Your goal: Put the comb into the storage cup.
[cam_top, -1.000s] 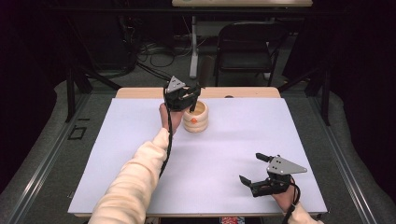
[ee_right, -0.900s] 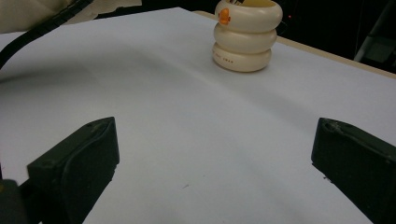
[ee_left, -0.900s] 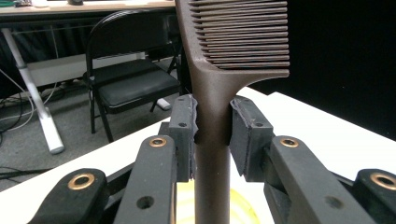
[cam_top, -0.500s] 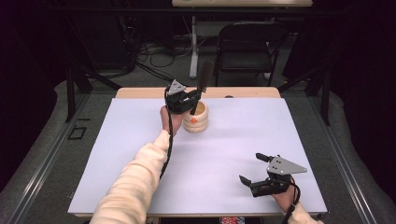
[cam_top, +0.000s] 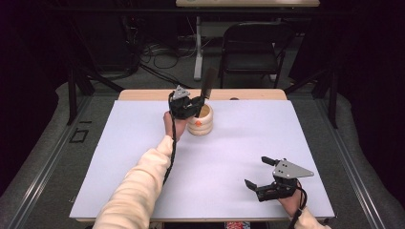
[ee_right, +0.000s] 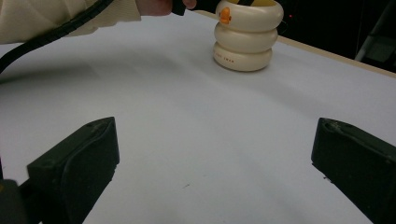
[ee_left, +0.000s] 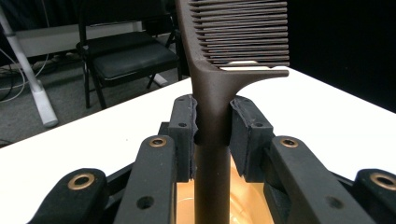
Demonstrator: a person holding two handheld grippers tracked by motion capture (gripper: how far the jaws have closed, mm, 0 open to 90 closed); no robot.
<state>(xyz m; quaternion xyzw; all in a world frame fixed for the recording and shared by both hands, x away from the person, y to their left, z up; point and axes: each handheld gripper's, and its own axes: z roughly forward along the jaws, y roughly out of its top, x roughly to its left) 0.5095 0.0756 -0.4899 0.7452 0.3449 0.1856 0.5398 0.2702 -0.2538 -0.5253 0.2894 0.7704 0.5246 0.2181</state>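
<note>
The left claw [cam_top: 197, 102] is gripping a dark brown comb [ee_left: 219, 93] by its handle: in the left gripper view both pads [ee_left: 183, 128] are pressing on the handle just under the teeth. The comb is standing upright, teeth at the top, and its lower end is dipping into the pale cup [cam_top: 200, 120] right below the jaws. In the high view the comb [cam_top: 208, 85] is sticking up above the claw, over the cup's mouth.

The cup is sitting on the white counter [cam_top: 143, 143] near the far edge, a little left of the middle. It is ribbed, with three rounded rings and a small orange mark on its side, as the right gripper view [ee_right: 245, 35] is showing. A tan strip of the counter's far edge is running just behind it, and beyond that a black chair [cam_top: 250, 45] is standing on the floor.

The right claw [cam_top: 258, 172] is resting low near the near right corner, jaws spread wide with nothing between them. It is lying well apart from the cup, with a broad bare stretch of counter between the two. The left sleeve [cam_top: 136, 186] is crossing the counter from the near edge up to the cup, its black cable trailing along it.
</note>
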